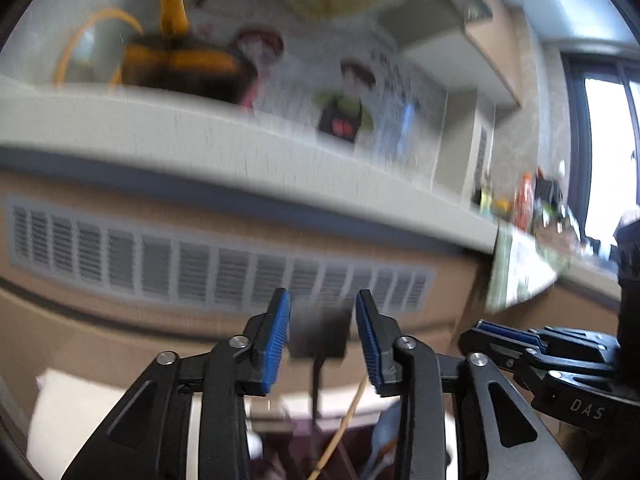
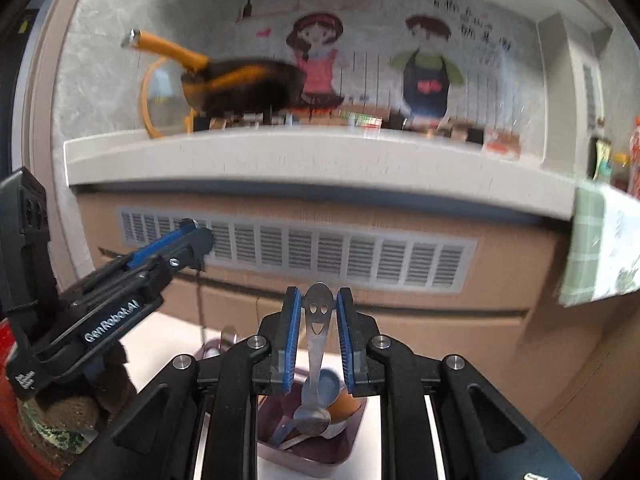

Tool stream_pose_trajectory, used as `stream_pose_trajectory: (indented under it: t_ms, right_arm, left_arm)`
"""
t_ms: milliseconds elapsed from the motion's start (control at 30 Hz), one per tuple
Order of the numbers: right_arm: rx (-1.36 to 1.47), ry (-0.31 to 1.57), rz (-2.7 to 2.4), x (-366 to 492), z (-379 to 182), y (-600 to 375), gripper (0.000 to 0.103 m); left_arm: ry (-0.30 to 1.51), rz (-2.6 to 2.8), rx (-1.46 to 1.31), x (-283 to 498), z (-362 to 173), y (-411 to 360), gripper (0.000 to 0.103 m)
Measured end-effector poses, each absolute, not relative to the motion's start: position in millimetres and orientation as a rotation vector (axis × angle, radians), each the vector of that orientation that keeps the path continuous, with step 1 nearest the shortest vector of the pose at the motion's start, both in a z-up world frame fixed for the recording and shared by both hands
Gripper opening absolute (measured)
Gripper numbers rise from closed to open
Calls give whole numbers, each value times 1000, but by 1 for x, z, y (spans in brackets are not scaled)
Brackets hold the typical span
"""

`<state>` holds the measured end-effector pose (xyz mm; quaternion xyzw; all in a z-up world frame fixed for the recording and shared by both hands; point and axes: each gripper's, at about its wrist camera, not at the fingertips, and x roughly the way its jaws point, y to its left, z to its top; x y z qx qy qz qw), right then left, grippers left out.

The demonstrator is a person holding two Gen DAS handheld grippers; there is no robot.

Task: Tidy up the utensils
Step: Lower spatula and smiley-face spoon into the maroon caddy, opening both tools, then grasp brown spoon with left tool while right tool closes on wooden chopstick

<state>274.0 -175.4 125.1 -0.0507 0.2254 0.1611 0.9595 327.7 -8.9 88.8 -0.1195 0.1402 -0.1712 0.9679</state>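
My right gripper (image 2: 318, 312) has its blue pads on either side of a steel spoon (image 2: 318, 320) with a smiley-face handle. The spoon stands upright, bowl down, over a purple tray (image 2: 316, 454) that holds several utensils. The pads sit close to the handle; contact is unclear. My left gripper (image 1: 323, 312) is open, with a blurred dark utensil (image 1: 318, 334) standing between its pads, untouched. Below it are a wooden stick (image 1: 340, 432) and the tray's dark inside (image 1: 304, 456). The left gripper also shows at the left of the right wrist view (image 2: 176, 248).
A white counter ledge (image 2: 320, 160) runs across, above a brown panel with a grey vent grille (image 2: 296, 250). A black pan with an orange handle (image 2: 240, 84) sits on the ledge. A checked cloth (image 2: 600, 240) hangs at right. A red container (image 2: 12, 400) stands at left.
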Motion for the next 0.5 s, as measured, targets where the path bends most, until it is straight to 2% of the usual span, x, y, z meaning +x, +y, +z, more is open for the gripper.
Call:
stream_pose_trajectory:
  t_ms: [33, 233, 367, 500]
  right_arm:
    - [-91, 497, 350, 279, 117, -176, 18]
    - [-49, 588, 319, 278, 95, -193, 19]
    - [-91, 641, 266, 247, 86, -205, 21]
    - [-59, 789, 172, 206, 46, -226, 21]
  left_arm:
    - [323, -357, -238, 330, 83, -9, 52]
    - [399, -340, -280, 310, 78, 8, 60]
    - [449, -326, -224, 267, 74, 10, 65]
    - [514, -324, -180, 215, 53, 7, 70]
